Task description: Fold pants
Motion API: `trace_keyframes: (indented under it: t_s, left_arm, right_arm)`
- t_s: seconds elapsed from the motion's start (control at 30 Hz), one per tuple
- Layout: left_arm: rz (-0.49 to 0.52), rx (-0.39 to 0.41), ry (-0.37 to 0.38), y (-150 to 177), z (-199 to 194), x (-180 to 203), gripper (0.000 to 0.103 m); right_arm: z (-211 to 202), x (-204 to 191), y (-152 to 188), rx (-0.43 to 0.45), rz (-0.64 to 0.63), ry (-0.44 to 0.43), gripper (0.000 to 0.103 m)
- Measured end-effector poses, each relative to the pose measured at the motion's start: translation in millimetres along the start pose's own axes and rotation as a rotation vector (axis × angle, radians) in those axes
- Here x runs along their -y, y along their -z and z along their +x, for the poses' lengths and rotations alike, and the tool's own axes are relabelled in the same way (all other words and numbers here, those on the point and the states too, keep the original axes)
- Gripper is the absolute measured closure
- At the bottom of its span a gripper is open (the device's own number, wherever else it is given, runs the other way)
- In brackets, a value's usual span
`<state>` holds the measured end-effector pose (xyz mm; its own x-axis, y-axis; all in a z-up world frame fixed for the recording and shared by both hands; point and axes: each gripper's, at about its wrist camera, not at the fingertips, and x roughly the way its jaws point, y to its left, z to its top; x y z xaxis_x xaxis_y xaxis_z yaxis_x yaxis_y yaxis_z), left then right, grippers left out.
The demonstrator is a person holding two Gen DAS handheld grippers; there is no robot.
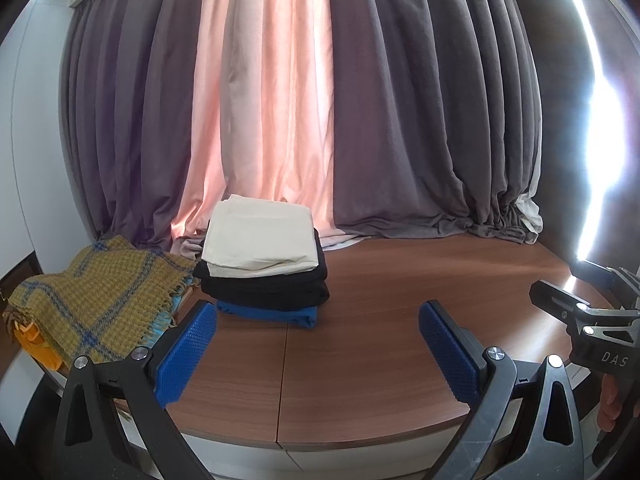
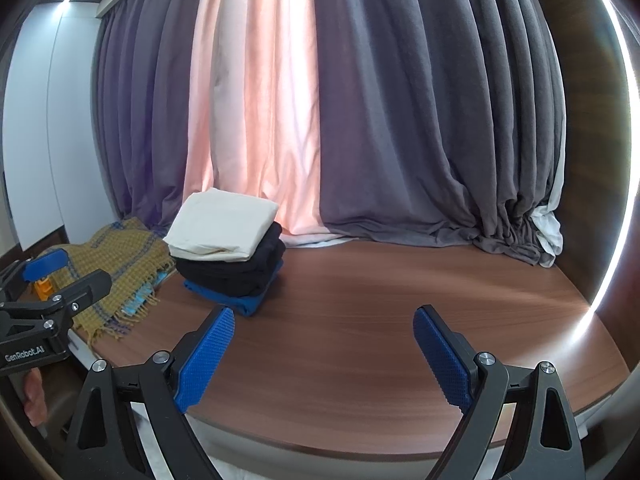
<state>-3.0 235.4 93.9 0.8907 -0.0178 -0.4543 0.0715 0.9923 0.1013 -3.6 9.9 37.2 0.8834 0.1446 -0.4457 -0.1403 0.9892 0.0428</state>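
A stack of folded garments stands at the back left of the wooden table (image 1: 400, 320): cream pants (image 1: 258, 246) on top, black ones (image 1: 264, 290) under them, a blue one (image 1: 268, 314) at the bottom. The stack also shows in the right wrist view, with the cream pants (image 2: 220, 228) on top. My left gripper (image 1: 318, 320) is open and empty, held above the table in front of the stack. My right gripper (image 2: 324, 328) is open and empty, to the right of the stack. Each gripper shows in the other's view, the right gripper (image 1: 592, 320) and the left gripper (image 2: 52, 288).
A yellow plaid blanket with fringe (image 1: 96, 300) lies left of the stack, over something orange (image 1: 30, 344). Grey and pink curtains (image 1: 280, 100) hang behind the table and bunch on its far edge. The table's front edge (image 1: 320, 440) is just below the grippers.
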Motion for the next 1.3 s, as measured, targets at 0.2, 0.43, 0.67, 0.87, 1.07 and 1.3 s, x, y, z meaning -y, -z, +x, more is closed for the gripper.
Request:
trace_keyframes:
  t_s: [0.2, 0.43, 0.67, 0.87, 1.07, 1.3]
  left_arm:
    - [-0.004, -0.002, -0.007, -0.5, -4.2, 1.5, 0.000]
    - [-0.007, -0.004, -0.020, -1.0, -5.4, 3.1, 0.000]
    - [-0.003, 0.001, -0.008, 0.2, -5.7, 6.2, 0.000]
    - [-0.001, 0.003, -0.007, 0.6, -5.1, 9.8, 0.000]
    - [-0.006, 0.000, -0.014, 1.2, -5.1, 11.1, 0.000]
    - [-0.016, -0.001, -0.019, 1.4, -5.6, 11.8, 0.000]
  right_arm:
    - [-1.6, 1.4, 0.9, 0.001, 0.000, -0.001, 0.011]
    - [-4.9, 3.0, 2.8, -0.001, 0.001, 0.000, 0.011]
    - [-9.1, 4.9, 4.5, -0.002, 0.004, 0.006, 0.011]
    - [-9.9, 7.2, 4.5, -0.002, 0.008, 0.006, 0.011]
    - [-8.8, 7.1, 4.5, -0.002, 0.007, 0.004, 0.011]
    - [-6.2, 5.2, 4.4, -0.003, 0.007, 0.005, 0.011]
